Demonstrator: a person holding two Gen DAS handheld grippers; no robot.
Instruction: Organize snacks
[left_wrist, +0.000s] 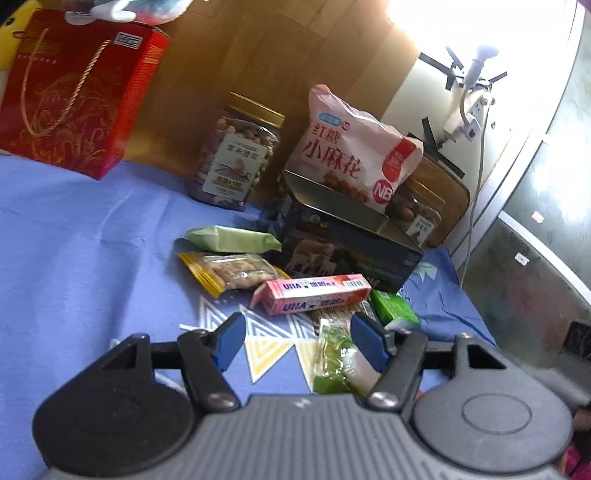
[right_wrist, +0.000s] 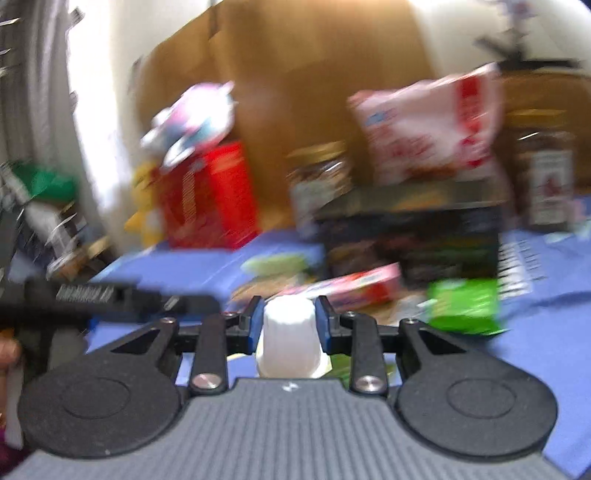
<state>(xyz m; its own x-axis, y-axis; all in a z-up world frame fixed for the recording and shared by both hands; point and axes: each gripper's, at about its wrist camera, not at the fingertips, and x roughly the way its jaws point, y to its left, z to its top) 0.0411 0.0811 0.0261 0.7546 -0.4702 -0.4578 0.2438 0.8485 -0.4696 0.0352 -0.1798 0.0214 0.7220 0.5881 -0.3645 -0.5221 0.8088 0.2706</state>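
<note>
The right gripper (right_wrist: 288, 320) pinched a small white cup (right_wrist: 286, 338) between its blue pads; the left gripper (left_wrist: 298, 341) stood spread, nothing pressed between its pads; a green candy packet (left_wrist: 332, 363) lay just inside its right finger; a pink box (left_wrist: 314, 293) lay just ahead of the fingertips on the blue cloth (left_wrist: 92, 240); a dark box (left_wrist: 351, 243) stood beyond.

Blue cloth (left_wrist: 74, 240) matt; pink bag (left_wrist: 351, 147) glossy plastic (crinkled); red box (left_wrist: 81, 96) shiny card.
</note>
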